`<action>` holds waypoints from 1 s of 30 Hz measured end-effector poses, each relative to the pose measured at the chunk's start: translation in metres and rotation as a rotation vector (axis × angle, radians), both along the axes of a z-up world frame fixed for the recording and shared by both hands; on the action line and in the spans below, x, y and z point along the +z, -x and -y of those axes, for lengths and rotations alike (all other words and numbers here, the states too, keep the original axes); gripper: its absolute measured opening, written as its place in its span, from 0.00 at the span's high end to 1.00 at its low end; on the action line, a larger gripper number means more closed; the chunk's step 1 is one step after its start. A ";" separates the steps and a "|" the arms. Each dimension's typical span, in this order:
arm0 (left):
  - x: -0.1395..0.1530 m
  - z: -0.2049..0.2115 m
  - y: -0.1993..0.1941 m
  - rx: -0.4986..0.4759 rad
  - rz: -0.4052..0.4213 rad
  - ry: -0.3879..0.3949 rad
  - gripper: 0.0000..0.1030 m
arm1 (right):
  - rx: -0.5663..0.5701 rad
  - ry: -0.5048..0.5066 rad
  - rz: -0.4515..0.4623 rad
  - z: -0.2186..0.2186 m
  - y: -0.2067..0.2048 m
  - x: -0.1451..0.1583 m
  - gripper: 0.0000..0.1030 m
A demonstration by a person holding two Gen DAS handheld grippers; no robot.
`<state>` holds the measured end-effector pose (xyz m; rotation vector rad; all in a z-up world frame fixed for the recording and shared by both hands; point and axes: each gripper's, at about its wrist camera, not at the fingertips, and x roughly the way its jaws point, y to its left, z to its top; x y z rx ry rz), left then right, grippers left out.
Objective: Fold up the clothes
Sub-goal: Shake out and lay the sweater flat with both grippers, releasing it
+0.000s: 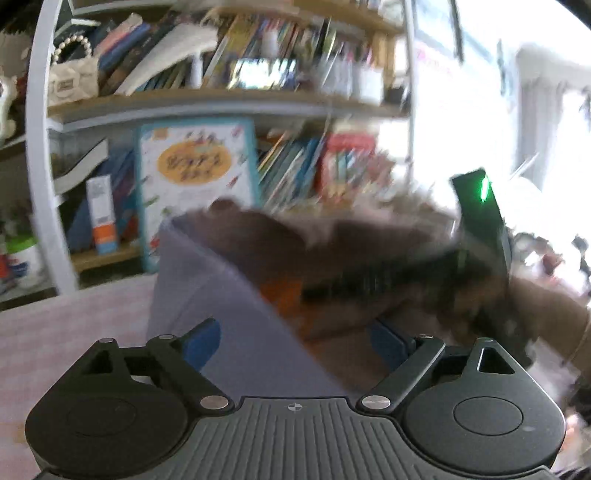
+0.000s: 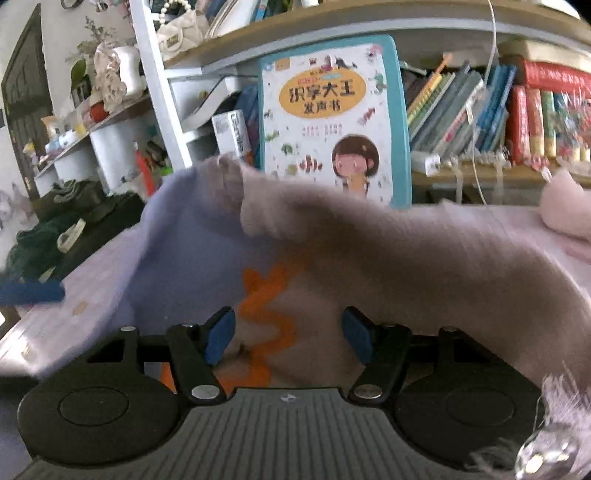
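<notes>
A lavender and mauve knit sweater with an orange pattern is raised off the pink table, draped right in front of both cameras. It also shows in the left wrist view. My right gripper is open, its blue pads either side of the cloth. My left gripper is open, with the sweater lying between its pads. The other gripper's dark body with a green light crosses the left wrist view on the right, blurred.
A bookshelf stands behind the table with a large children's book leaning on it. A pink plush item lies on the table at the right. Dark green clothes lie at the left.
</notes>
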<state>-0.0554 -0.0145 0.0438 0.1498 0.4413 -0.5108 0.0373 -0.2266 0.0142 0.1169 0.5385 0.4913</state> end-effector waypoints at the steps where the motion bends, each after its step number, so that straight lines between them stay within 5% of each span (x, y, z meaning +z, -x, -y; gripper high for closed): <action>1: -0.006 0.003 -0.002 0.023 -0.017 -0.033 0.12 | -0.012 -0.005 0.010 -0.002 -0.006 0.001 0.40; 6: -0.024 -0.001 -0.010 0.062 -0.093 -0.040 0.15 | -0.066 0.006 0.001 -0.003 -0.039 0.002 0.41; 8: -0.025 -0.007 -0.012 0.083 -0.110 -0.050 0.38 | -0.074 0.025 -0.006 -0.002 -0.046 0.000 0.41; 10: -0.022 -0.017 -0.016 0.120 -0.126 -0.066 0.80 | -0.067 0.044 -0.005 -0.004 -0.045 -0.004 0.41; 13: -0.012 -0.033 -0.021 0.178 -0.091 -0.105 0.95 | -0.058 0.072 -0.004 -0.006 -0.044 -0.009 0.41; 21: 0.043 -0.094 -0.058 0.427 0.109 -0.208 0.95 | -0.034 0.124 -0.008 -0.010 -0.042 -0.022 0.41; 26: 0.050 -0.122 -0.117 0.461 0.067 -0.287 0.93 | -0.023 0.122 -0.017 -0.012 -0.042 -0.026 0.41; 30: 0.028 -0.133 -0.140 0.502 -0.006 -0.304 0.91 | -0.018 0.117 -0.016 -0.010 -0.041 -0.026 0.41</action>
